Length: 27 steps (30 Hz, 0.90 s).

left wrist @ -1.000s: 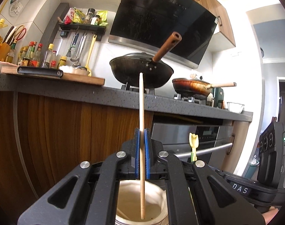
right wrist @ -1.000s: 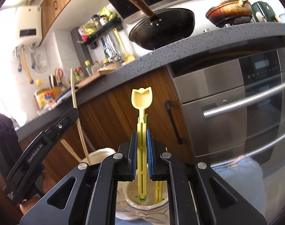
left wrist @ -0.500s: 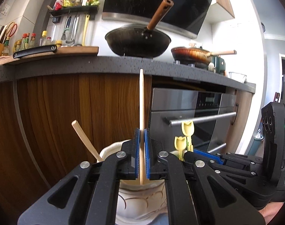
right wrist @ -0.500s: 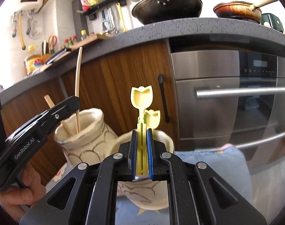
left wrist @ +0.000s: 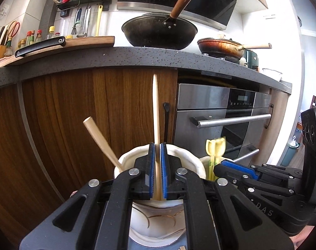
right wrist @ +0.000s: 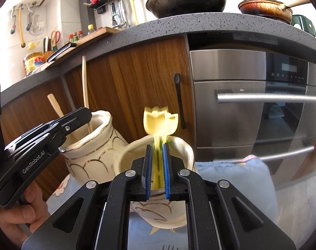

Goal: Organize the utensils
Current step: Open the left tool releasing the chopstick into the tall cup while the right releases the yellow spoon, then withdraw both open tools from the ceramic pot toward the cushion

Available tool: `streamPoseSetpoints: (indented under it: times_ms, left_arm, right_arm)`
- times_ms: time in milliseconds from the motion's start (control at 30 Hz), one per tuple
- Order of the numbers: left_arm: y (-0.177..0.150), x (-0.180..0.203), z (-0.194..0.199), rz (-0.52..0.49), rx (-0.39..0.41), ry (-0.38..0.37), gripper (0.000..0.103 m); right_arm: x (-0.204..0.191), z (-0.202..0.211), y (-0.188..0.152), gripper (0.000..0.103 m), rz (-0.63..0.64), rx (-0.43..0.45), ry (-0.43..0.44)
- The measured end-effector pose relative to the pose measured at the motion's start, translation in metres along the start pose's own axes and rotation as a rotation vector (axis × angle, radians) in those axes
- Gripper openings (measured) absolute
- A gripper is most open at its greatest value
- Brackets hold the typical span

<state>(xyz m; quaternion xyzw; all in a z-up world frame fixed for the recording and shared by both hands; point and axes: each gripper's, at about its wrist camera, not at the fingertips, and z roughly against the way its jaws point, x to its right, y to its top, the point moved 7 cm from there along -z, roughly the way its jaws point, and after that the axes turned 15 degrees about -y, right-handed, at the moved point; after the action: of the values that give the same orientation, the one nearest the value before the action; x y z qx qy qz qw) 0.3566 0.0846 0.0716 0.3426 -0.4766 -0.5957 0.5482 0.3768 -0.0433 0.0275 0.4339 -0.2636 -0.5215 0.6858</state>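
In the left gripper [left wrist: 157,171] a thin wooden stick [left wrist: 155,112] is pinched upright, its lower end already inside the left jar [right wrist: 95,148]; it should be released only once it rests at the bottom. In the right gripper [right wrist: 157,171] the jaws stand slightly apart around a yellow tulip utensil [right wrist: 152,123] in the right jar [right wrist: 156,154], and whether it is gripped cannot be told, so the gripper should be drawn back straight.

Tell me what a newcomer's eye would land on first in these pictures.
First, the two cream vases side by side on the blue cloth: the left gripper pinches a tall wooden stick standing in the left vase, beside a second leaning stick. The right gripper straddles a yellow tulip utensil in the right vase, slightly blurred. Behind, a black wok sits on the grey counter.
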Motion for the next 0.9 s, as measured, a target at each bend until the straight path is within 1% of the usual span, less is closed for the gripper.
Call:
streamPoseSetpoints:
  times_ms: [100, 133, 167, 233, 300, 333, 367, 433, 467, 500, 533, 600, 633, 667, 733, 800, 900]
  left_arm:
    - [0.001, 0.0, 0.002, -0.003, 0.004, 0.001, 0.01]
    - [0.002, -0.001, 0.004, -0.001, 0.01, 0.0, 0.017]
    - [0.003, -0.001, 0.005, 0.002, 0.017, 0.001, 0.022]
    - [0.004, -0.001, 0.008, 0.005, 0.024, -0.003, 0.024]
    - [0.006, 0.0, 0.012, -0.001, 0.031, -0.003, 0.03]
    - [0.006, 0.001, 0.013, -0.004, 0.034, -0.006, 0.036]
    - [0.006, 0.002, 0.015, -0.009, 0.037, -0.011, 0.039]
    - [0.006, 0.007, 0.018, -0.024, 0.039, -0.02, 0.043]
    - [0.005, 0.01, 0.02, -0.035, 0.04, -0.023, 0.048]
    - [0.006, 0.012, 0.022, -0.044, 0.043, -0.026, 0.05]
    - [0.005, 0.014, 0.025, -0.054, 0.047, -0.029, 0.056]
    - [0.003, 0.017, 0.029, -0.065, 0.048, -0.036, 0.063]
    - [0.003, 0.018, 0.031, -0.067, 0.049, -0.037, 0.071]
    - [0.001, 0.018, 0.033, -0.068, 0.05, -0.038, 0.078]
    - [-0.003, 0.02, 0.038, -0.081, 0.045, -0.04, 0.082]
    - [-0.007, 0.024, 0.041, -0.108, 0.035, -0.039, 0.088]
    - [-0.013, 0.028, 0.05, -0.143, 0.029, -0.04, 0.091]
  right_arm:
    - [0.002, 0.002, 0.001, 0.018, -0.012, 0.006, 0.005]
    - [0.003, 0.002, 0.002, 0.019, -0.015, 0.009, 0.005]
    - [0.003, 0.003, 0.002, 0.02, -0.019, 0.013, 0.006]
    - [0.005, 0.007, 0.004, 0.023, -0.028, 0.025, 0.012]
    - [0.006, 0.01, 0.005, 0.027, -0.035, 0.04, 0.017]
    - [0.006, 0.012, 0.006, 0.028, -0.039, 0.047, 0.02]
    - [0.007, 0.014, 0.007, 0.031, -0.042, 0.055, 0.02]
    - [0.008, 0.017, 0.008, 0.032, -0.044, 0.068, 0.019]
    - [0.01, 0.018, 0.009, 0.032, -0.045, 0.074, 0.014]
    - [0.011, 0.018, 0.009, 0.035, -0.047, 0.077, 0.009]
    - [0.013, 0.02, 0.009, 0.037, -0.05, 0.082, 0.003]
    - [0.018, 0.022, 0.008, 0.046, -0.056, 0.09, -0.008]
    - [0.021, 0.023, 0.008, 0.048, -0.058, 0.093, -0.015]
    - [0.023, 0.024, 0.007, 0.053, -0.06, 0.097, -0.019]
    - [0.028, 0.028, 0.005, 0.063, -0.063, 0.105, -0.031]
    - [0.033, 0.033, 0.003, 0.076, -0.069, 0.126, -0.045]
    - [0.038, 0.039, 0.001, 0.085, -0.068, 0.145, -0.056]
